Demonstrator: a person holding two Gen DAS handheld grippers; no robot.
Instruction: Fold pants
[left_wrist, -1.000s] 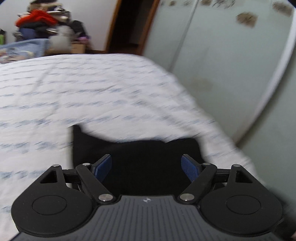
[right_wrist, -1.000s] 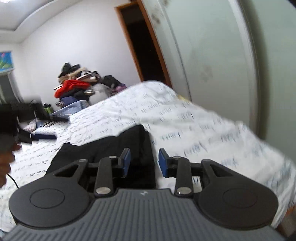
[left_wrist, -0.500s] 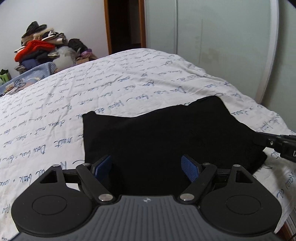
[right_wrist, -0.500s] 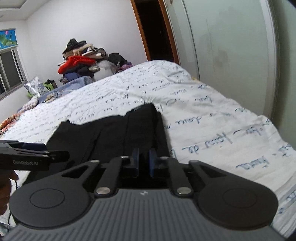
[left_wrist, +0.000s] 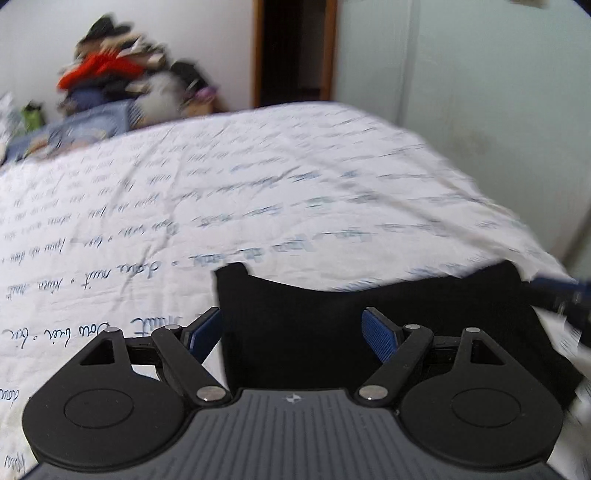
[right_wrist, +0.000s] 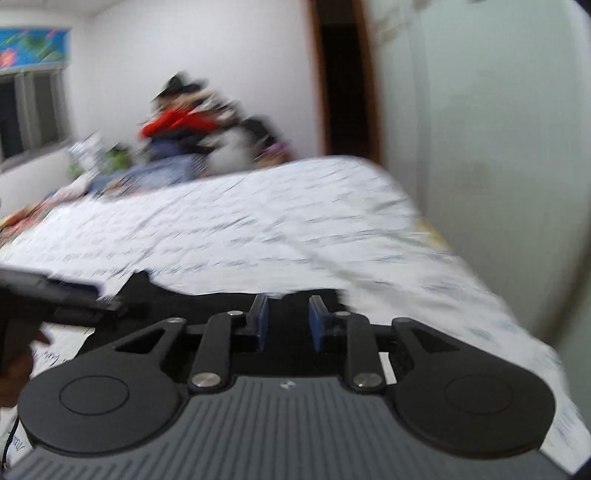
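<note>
While both views blurred, black pants lie folded on bed sheet, near edge. Left gripper spread wide, holding nothing. Right gripper part open over cloth, empty. Fabric looks soft, light, floppy; pinch corners or folded edge.

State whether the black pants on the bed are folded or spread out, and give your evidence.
Folded. The black pants lie as one compact, roughly rectangular block on the bedsheet, with no separate legs showing.

A bed in script-printed white sheets fills the room — clothes pile, dark doorway, window beyond.
</note>
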